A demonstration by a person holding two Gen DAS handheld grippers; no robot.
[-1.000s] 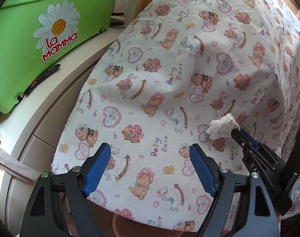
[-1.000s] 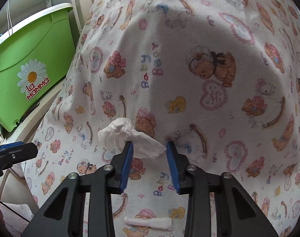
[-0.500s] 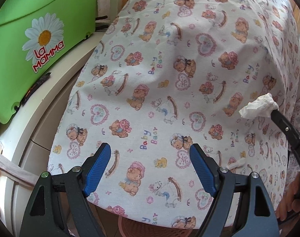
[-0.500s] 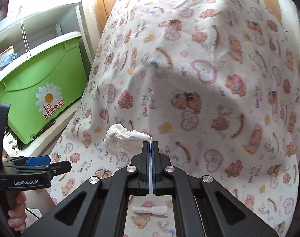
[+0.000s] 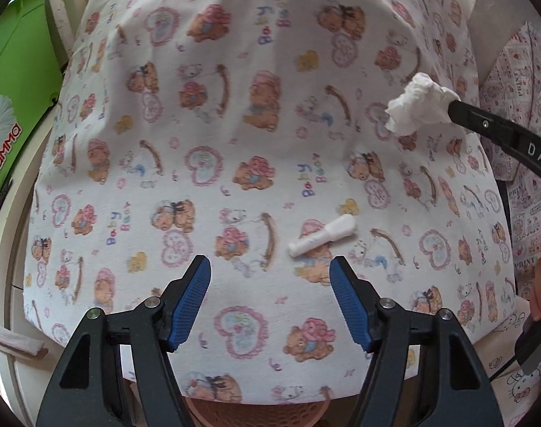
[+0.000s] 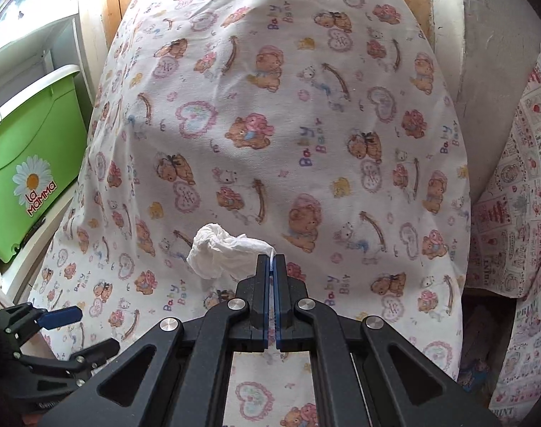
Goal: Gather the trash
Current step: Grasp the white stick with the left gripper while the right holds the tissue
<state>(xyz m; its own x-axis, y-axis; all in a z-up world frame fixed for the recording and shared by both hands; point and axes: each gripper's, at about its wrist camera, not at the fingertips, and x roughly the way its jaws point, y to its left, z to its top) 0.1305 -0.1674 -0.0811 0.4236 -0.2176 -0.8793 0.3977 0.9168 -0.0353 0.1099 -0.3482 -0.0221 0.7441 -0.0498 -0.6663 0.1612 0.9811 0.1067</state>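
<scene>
Bedsheet [image 5: 235,163]; tissue [image 6: 220,252] in hand-held gripper [image 6: 271,267]

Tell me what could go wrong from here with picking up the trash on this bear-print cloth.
The right claw pinches only a thin corner of the crumpled tissue, so it may slip free. The left claw is closing above the small white roll, nothing between its pads yet; it might snag the cloth instead.
</scene>
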